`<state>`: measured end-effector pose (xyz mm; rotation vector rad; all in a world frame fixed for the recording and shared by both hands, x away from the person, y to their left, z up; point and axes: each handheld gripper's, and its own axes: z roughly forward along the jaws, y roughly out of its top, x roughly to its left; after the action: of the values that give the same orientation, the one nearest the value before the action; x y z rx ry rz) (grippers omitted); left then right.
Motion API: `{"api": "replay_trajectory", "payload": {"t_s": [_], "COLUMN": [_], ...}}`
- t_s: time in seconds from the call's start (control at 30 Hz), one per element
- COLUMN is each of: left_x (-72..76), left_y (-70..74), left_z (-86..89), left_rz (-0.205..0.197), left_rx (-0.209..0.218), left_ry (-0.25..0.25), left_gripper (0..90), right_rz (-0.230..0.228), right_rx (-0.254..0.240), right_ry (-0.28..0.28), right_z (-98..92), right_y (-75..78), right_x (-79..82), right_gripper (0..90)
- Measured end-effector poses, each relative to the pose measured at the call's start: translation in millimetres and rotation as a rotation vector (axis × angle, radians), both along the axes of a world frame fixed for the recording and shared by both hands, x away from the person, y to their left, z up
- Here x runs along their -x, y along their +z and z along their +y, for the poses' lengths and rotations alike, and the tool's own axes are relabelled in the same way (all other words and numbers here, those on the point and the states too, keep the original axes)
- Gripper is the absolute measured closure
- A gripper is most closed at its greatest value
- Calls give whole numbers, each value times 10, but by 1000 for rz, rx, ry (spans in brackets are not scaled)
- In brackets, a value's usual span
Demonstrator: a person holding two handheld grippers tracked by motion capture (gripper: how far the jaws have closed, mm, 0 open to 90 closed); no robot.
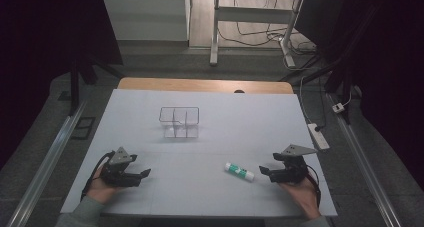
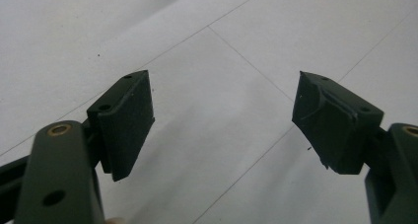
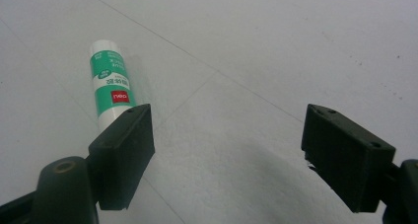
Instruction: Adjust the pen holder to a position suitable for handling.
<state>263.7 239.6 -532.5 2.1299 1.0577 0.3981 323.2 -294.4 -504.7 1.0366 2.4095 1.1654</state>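
A white and green glue stick [image 1: 239,171] lies on its side on the white table sheet, just left of my right gripper [image 1: 263,172]. In the right gripper view the glue stick [image 3: 109,83] rests beyond the left jaw, outside the gap; the right gripper [image 3: 226,150] is open with bare sheet between its jaws. My left gripper [image 1: 145,174] rests near the front left of the sheet, held by a hand. In the left gripper view the left gripper [image 2: 223,120] is open and holds nothing.
A small clear organiser [image 1: 179,121] with compartments stands at the middle of the sheet [image 1: 240,122], farther back. A power strip [image 1: 318,136] lies on the floor at the right of the table. Desk legs and cables stand beyond the far edge.
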Motion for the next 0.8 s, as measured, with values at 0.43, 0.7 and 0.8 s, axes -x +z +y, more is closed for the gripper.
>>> {"api": "replay_trajectory", "payload": {"t_s": [0.43,0.7,0.8], "left_x": [-49,-159,-221], "left_y": [28,76,104], "left_z": [4,10,2], "left_rz": [-1,1,0], "left_rx": [20,38,49], "left_ry": [15,27,30], "left_gripper": [244,252,258], "right_rz": [4,5,4], "right_rx": [1,6,3], "right_ry": [6,0,6], "right_z": [2,-2,1], "right_y": [-2,-2,-1], "right_x": [2,8,9], "right_gripper": [203,203,202]}}
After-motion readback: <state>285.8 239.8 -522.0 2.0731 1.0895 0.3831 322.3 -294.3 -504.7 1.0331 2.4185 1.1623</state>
